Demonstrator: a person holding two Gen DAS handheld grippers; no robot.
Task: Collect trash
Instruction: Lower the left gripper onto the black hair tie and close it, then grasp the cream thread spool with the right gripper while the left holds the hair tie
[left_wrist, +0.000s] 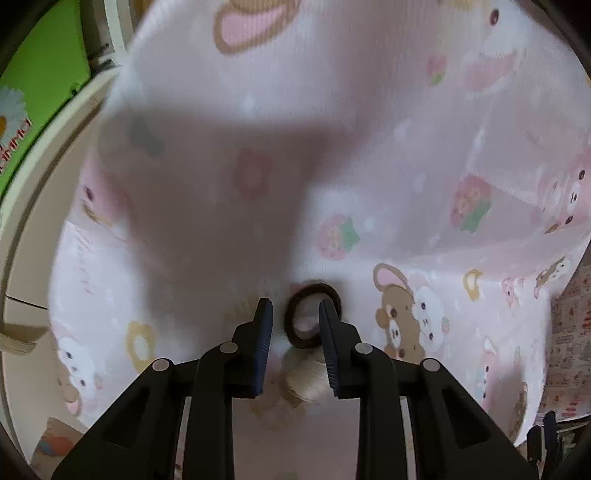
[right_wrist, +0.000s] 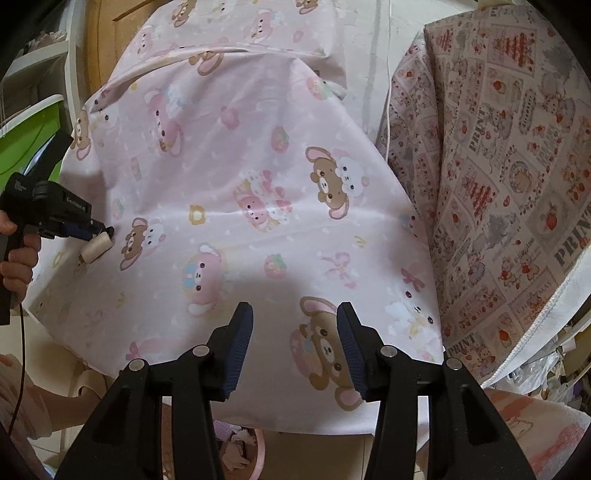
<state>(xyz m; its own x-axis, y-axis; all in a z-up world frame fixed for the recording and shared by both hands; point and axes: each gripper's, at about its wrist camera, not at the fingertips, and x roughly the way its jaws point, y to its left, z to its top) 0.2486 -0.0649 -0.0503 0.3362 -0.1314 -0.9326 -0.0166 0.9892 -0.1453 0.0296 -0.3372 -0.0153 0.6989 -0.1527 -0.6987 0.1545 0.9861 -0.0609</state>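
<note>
A cream spool of thread (left_wrist: 308, 382) with a dark brown hair tie (left_wrist: 312, 319) at its far end lies on the pink bear-print sheet (left_wrist: 369, 184). My left gripper (left_wrist: 295, 314) is open, its fingers on either side of the hair tie and spool, right above the sheet. In the right wrist view the left gripper (right_wrist: 99, 230) sits at the spool (right_wrist: 96, 249) at the sheet's left edge. My right gripper (right_wrist: 293, 314) is open and empty above the sheet's near part (right_wrist: 258, 177).
A patterned strawberry-print cover (right_wrist: 498, 166) lies to the right of the pink sheet. A pink bin with scraps (right_wrist: 240, 454) stands on the floor below the sheet's near edge. A green box (left_wrist: 44, 74) and white frame are at the left.
</note>
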